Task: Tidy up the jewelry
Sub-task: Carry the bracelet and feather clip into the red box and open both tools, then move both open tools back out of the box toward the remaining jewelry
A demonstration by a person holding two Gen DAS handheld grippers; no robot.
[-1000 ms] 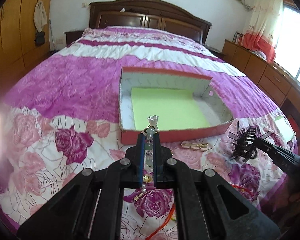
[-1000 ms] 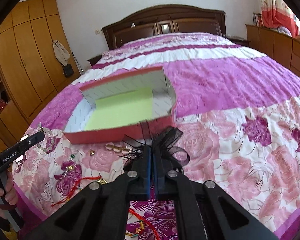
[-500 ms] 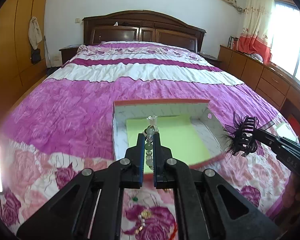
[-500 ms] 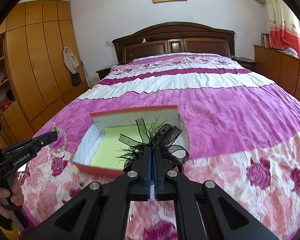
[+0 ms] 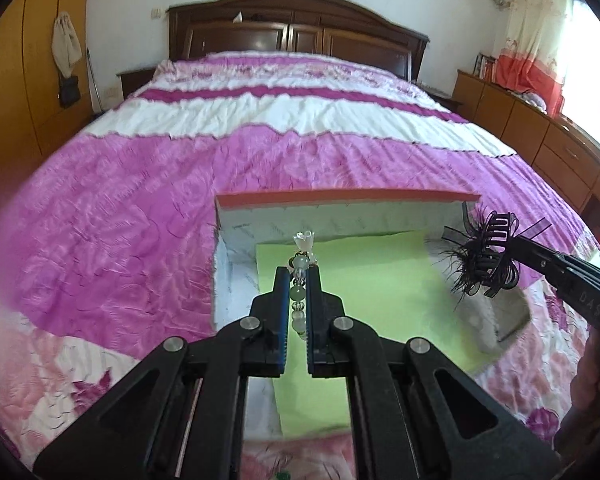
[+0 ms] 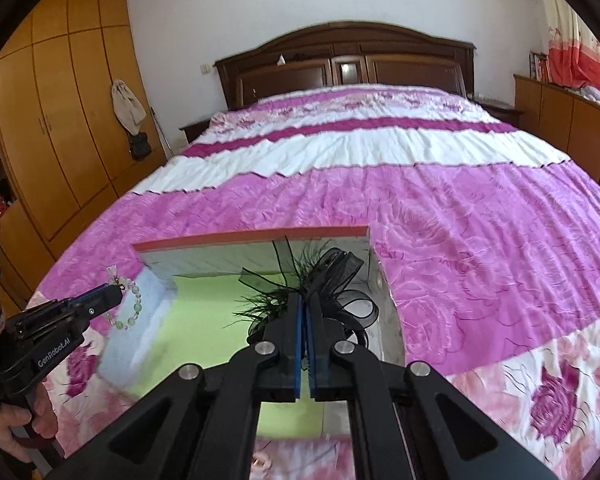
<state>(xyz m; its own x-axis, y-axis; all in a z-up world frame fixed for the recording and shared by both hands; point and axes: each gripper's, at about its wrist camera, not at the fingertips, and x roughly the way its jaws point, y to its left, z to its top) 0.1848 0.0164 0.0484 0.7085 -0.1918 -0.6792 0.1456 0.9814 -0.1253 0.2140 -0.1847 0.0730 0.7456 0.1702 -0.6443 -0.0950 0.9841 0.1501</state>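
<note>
A red cardboard box (image 5: 340, 198) with a white inside and a green paper floor (image 5: 364, 276) lies on the bed. My left gripper (image 5: 298, 274) is shut on a pale green bead bracelet (image 5: 298, 294) with a white flower charm, held over the box's left part. It also shows in the right wrist view (image 6: 128, 308). My right gripper (image 6: 305, 300) is shut on a black feathered hair clip (image 6: 328, 276), held over the box's right part. The clip also shows in the left wrist view (image 5: 488, 256).
The bed has a pink, purple and white floral quilt (image 5: 140, 208). A dark wooden headboard (image 5: 296, 36) stands at the far end. Wooden wardrobes (image 6: 60, 120) line the left wall and low cabinets (image 5: 540, 140) the right.
Both grippers have moved forward from the quilt's near edge to above the box, each carrying its item. The loose jewelry on the quilt has dropped out of view.
</note>
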